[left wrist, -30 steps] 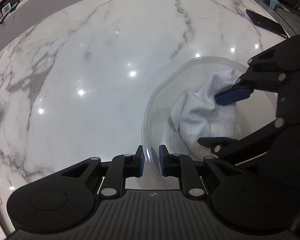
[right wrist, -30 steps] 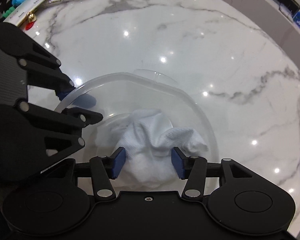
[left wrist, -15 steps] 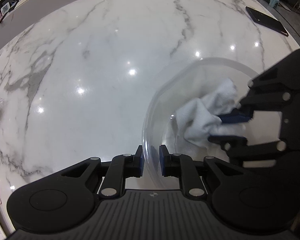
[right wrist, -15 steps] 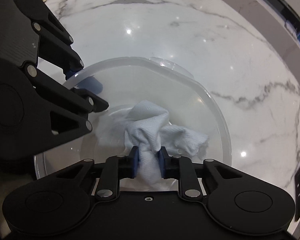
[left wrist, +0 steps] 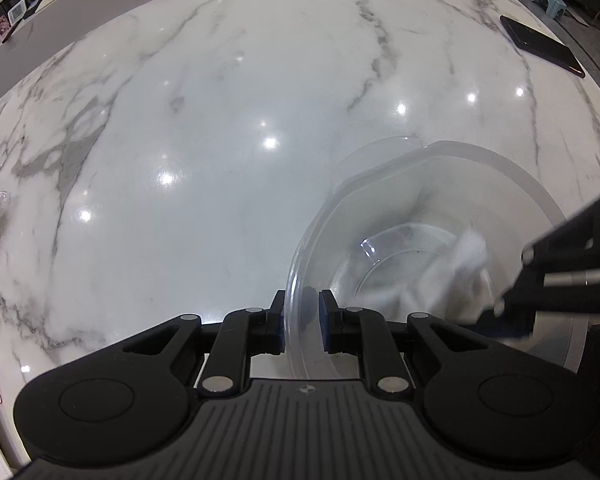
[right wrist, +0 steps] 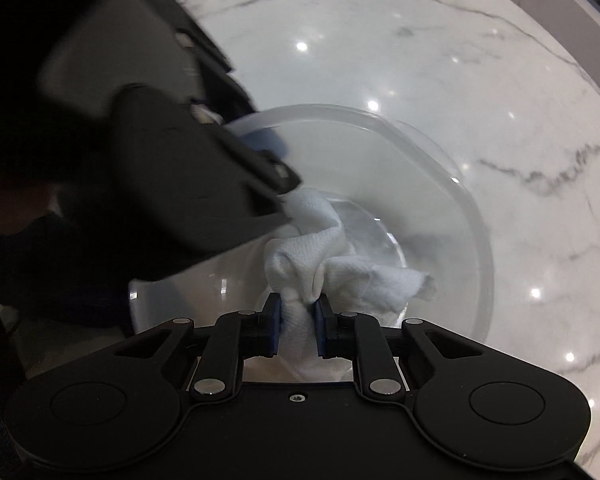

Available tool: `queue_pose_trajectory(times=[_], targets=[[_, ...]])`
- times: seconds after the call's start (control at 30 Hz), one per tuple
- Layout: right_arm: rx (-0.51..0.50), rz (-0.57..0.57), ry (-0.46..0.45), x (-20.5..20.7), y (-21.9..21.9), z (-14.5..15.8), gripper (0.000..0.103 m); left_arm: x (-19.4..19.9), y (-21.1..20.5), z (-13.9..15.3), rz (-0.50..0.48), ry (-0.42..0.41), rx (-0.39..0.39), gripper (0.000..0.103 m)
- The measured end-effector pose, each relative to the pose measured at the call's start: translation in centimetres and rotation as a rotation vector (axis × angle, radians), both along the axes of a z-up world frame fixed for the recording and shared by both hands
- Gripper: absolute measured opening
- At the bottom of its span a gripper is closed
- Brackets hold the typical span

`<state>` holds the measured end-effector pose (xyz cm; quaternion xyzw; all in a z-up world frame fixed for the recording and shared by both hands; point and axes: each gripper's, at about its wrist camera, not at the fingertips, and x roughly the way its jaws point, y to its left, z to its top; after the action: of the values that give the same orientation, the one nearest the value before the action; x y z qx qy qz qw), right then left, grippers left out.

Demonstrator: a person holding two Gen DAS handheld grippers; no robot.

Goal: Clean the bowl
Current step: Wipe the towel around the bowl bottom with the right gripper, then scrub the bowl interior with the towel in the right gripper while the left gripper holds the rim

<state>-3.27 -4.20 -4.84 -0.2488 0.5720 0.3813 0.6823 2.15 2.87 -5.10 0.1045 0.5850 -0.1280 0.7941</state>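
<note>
Inside the clear bowl (right wrist: 440, 184), which sits on the marble counter (left wrist: 220, 120), a bunched white cloth (right wrist: 320, 272) lies on the bottom, and the right gripper (right wrist: 297, 322) has its jaws closing on a fold of it, pads already pressing the fabric. At the bowl's near rim the left gripper (left wrist: 302, 322) is clamped on the wall, steadying it. Judging by this, the wiping is only underway (the bowl's floor shows dark specks), with the walls and rim left to cover.
</note>
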Motion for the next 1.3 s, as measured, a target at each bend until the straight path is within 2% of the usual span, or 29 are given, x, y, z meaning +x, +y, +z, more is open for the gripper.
queue_pose_trajectory(times=[0.27, 0.53, 0.63, 0.87, 0.93, 1.0, 1.13, 1.3], targets=[[-0.051, -0.027, -0.013, 0.4, -0.2, -1.3, 0.014, -0.1, -0.1, -0.1, -0.009, 0.002, 0.019, 0.014], [-0.096, -0.122, -0.155, 2.1, -1.4, -1.7, 0.013, -0.2, -0.3, -0.3, -0.022, 0.017, 0.018, 0.014], [-0.084, -0.151, -0.17, 2.4, -1.6, -1.9, 0.013, -0.1, -0.3, -0.4, -0.019, 0.028, 0.012, 0.014], [-0.006, -0.136, -0.139, 2.1, -0.9, -2.0, 0.014, 0.1, -0.1, -0.8, 0.001, 0.041, 0.019, 0.012], [-0.004, -0.12, -0.133, 1.6, -0.6, -2.1, 0.014, 0.1, -0.1, -1.0, 0.008, 0.04, 0.034, 0.01], [0.003, -0.1, -0.109, 1.0, -0.2, -0.4, 0.014, 0.1, -0.2, -1.0, 0.011, 0.033, 0.047, 0.01], [0.009, -0.037, -0.055, 0.8, 0.0, -0.5, 0.014, 0.2, -0.2, -0.8, 0.015, 0.031, 0.045, 0.01], [-0.02, -0.021, -0.047, 0.2, -0.1, -0.5, 0.014, 0.1, -0.2, -0.5, 0.01, 0.031, 0.032, 0.01]])
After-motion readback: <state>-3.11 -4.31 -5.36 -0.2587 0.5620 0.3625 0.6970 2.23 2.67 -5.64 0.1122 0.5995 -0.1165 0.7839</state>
